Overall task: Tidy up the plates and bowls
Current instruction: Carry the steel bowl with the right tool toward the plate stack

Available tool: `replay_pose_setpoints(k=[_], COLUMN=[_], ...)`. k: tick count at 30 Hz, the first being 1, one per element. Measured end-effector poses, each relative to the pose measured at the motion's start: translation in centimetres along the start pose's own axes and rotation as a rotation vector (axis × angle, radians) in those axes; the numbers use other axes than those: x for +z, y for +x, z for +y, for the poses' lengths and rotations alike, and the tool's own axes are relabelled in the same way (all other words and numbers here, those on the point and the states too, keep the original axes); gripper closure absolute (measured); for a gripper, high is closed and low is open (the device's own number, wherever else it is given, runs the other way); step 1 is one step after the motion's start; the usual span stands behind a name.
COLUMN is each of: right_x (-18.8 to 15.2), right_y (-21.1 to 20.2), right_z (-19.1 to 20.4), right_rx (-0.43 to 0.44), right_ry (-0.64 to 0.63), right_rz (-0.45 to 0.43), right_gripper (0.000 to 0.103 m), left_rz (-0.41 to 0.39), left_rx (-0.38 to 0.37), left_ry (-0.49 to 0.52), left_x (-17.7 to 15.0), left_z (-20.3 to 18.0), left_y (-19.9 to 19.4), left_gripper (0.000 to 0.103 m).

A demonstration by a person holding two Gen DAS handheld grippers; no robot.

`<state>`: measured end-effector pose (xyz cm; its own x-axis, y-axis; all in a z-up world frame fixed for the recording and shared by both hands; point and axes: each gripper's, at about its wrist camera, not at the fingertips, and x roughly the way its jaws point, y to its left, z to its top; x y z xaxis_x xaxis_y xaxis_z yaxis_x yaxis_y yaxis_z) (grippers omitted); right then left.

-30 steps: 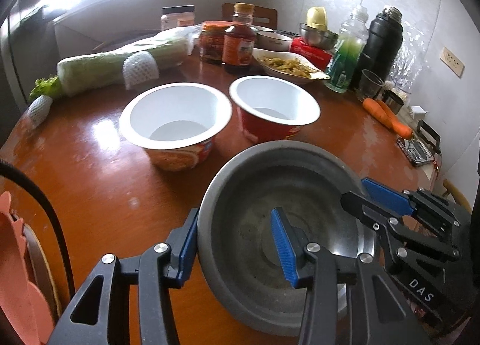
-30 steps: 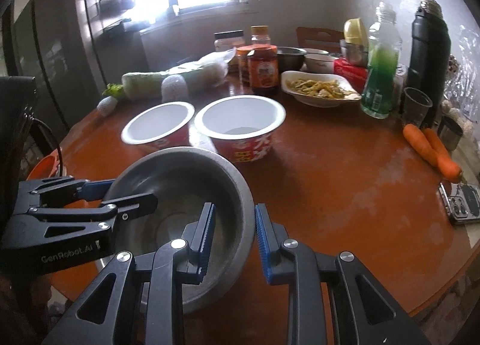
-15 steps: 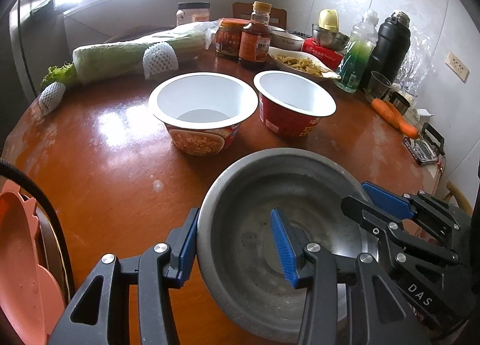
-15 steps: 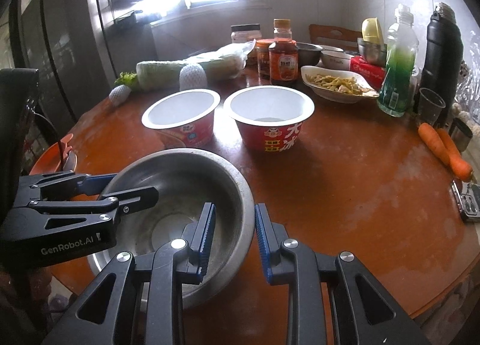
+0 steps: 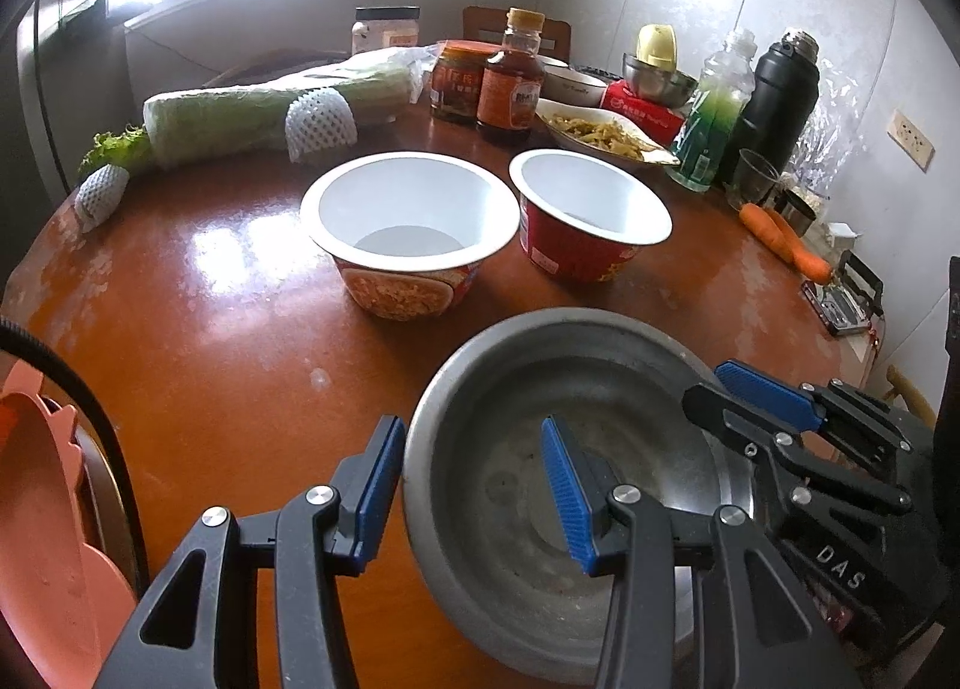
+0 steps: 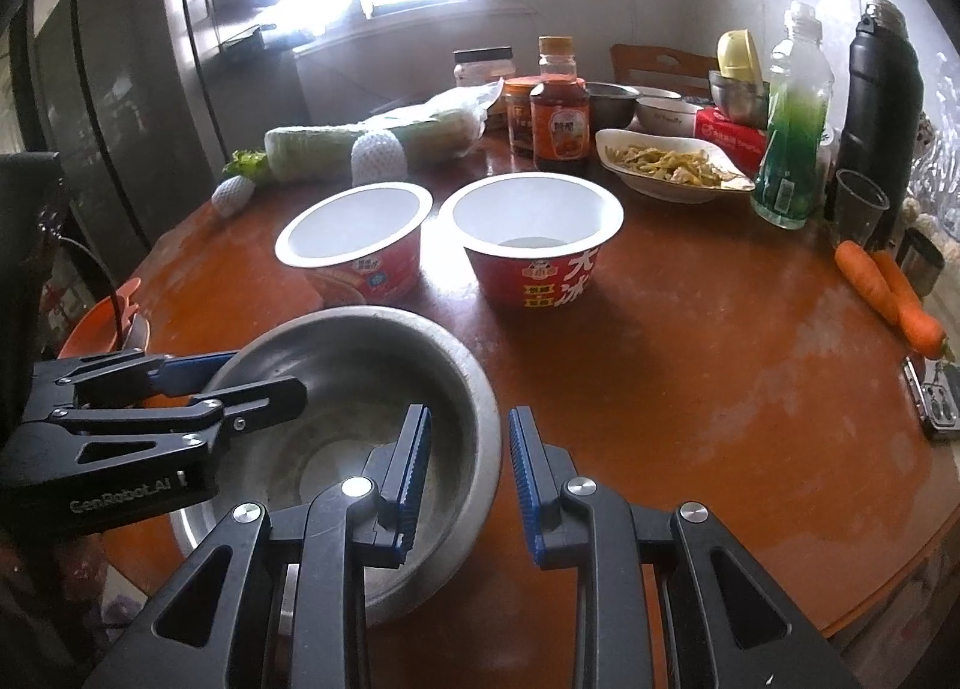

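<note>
Two hand-held grippers, left hand-held gripper (image 5: 471,494) and right hand-held gripper (image 6: 468,470), each clamp the steel bowl's (image 5: 540,389) rim at the surface's (image 5: 240,329) near edge. Uneven lifting could tip it or let the thin rim slip free.

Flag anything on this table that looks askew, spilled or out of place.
Nothing is spilled. The metal bowl looks tilted rather than flat, gripped at opposite rims by the left tongs and right tongs. Both noodle cups stand upright.
</note>
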<state>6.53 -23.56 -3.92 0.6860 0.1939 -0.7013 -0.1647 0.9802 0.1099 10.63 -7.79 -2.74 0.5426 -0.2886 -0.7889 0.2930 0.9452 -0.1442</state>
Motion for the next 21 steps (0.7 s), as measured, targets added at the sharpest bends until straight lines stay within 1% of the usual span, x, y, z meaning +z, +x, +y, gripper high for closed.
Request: replay_pose_setpoints(k=[7, 9, 11, 15, 16, 17, 20, 21], right_x=[1.3, 1.8, 2.2, 3.1, 3.3, 3.5, 4.1, 4.3], right_y=[-0.4, -0.5, -0.6, -0.6, -0.7, -0.6, -0.6, -0.6], right_z=[-0.4, -0.3, -0.2, 0.0, 0.2, 0.2, 0.5, 0.5], right_rx=[-0.006, -0.005, 0.001, 0.009, 0.01, 0.011, 0.022, 0.022], right_ry=[0.01, 0.007, 0.009, 0.007, 0.004, 0.003, -0.001, -0.004], right_rz=[-0.014, -0.019, -0.027, -0.035, -0.038, -0.042, -0.052, -0.054], right_gripper=[0.075, 0.073, 0.068, 0.066, 0.064, 0.057, 0.044, 0.042], left_rz=[-0.014, -0.02, -0.023, -0.029, -0.031, -0.032, -0.038, -0.042], left_rx=[-0.003, -0.002, 0.001, 0.005, 0.005, 0.007, 0.016, 0.021], left_ry=[-0.015, -0.019, -0.024, -0.034, -0.035, -0.038, -0.04, -0.04], left_x=[1.0, 1.3, 1.6, 2.1, 2.2, 2.4, 2.8, 3.0], left_z=[0.7, 0.9, 1.1, 1.6, 1.7, 1.8, 2.0, 2.1], left_y=[-0.8, -1.0, -1.1, -1.5, -1.5, -1.6, -1.7, -1.8], left_gripper=[0.056, 0.056, 0.056, 0.056, 0.056, 0.056, 0.056, 0.055])
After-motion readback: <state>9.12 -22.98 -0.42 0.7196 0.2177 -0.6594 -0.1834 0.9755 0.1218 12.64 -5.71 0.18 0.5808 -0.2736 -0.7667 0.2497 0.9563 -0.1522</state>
